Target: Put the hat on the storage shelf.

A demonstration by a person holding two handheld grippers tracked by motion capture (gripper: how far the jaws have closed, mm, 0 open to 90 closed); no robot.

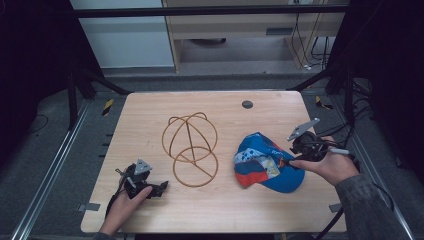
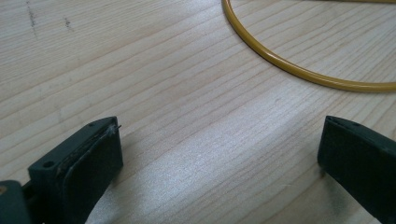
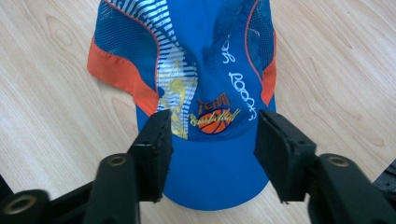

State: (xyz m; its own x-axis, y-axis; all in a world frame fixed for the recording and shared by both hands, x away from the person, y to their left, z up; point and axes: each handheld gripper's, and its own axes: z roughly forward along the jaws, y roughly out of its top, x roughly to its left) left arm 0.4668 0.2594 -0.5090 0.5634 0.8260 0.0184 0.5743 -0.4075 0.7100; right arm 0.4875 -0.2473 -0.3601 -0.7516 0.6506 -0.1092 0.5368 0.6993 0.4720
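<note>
One cap [image 1: 267, 162], blue w/ orange panels; front print reads "TEAM", a basketball logo under it, other script not legible. One yellow wire frame [image 1: 190, 148] of joined hoops on the wooden table [image 1: 150, 115]. Right gripper [image 3: 212, 140]: jaws spread wide, astride the cap's brim, nothing clamped. Left gripper [image 2: 219, 154]: jaws wide apart, empty, bare wood btwn them, a frame hoop just ahead.
</note>
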